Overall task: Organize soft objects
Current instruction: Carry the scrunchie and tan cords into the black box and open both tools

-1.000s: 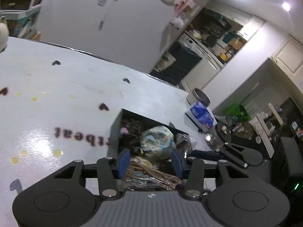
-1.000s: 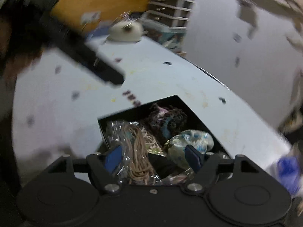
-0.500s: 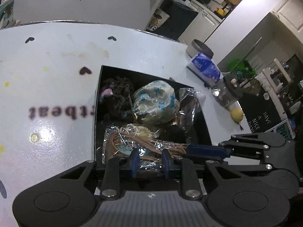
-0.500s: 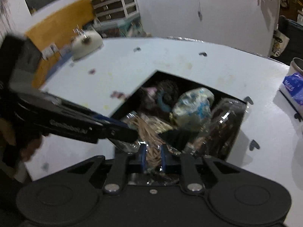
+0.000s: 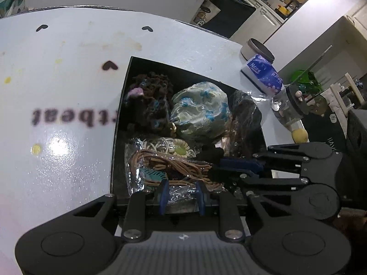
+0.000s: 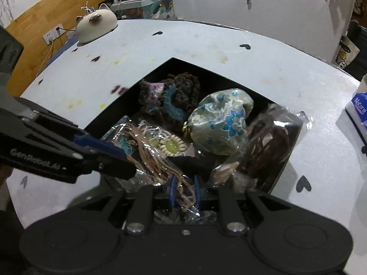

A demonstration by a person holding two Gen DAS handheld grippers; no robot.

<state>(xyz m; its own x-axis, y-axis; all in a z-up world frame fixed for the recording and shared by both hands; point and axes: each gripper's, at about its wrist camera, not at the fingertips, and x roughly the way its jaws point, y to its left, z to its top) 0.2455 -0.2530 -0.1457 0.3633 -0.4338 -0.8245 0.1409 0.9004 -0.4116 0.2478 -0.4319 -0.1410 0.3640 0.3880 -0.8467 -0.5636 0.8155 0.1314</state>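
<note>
A black box [image 5: 123,96] [image 6: 119,105] on the white table holds soft items: a dark crocheted bundle [image 5: 149,98] [image 6: 181,96], a blue-flowered fabric pouch [image 5: 199,112] [image 6: 220,121], a dark item in clear wrap [image 5: 243,116] [image 6: 270,146], and a clear bag of tan cords [image 5: 169,167] [image 6: 151,146]. My left gripper [image 5: 181,194] is shut on the bag's near edge. My right gripper [image 6: 183,192] is shut on the same bag's cord end. Each gripper shows side-on in the other's view: the right one [image 5: 229,167], the left one [image 6: 110,155].
A blue tissue pack [image 5: 263,73] [image 6: 357,110], a round tin [image 5: 257,50] and a glass jar [image 5: 289,107] stand at the table's right edge. A cream cat-shaped object [image 6: 96,25] sits at the far left. The table [image 5: 57,52] carries heart prints and dark lettering.
Both grippers came down to the box and closed on the clear bag of cords; a second ago both were open above the box.
</note>
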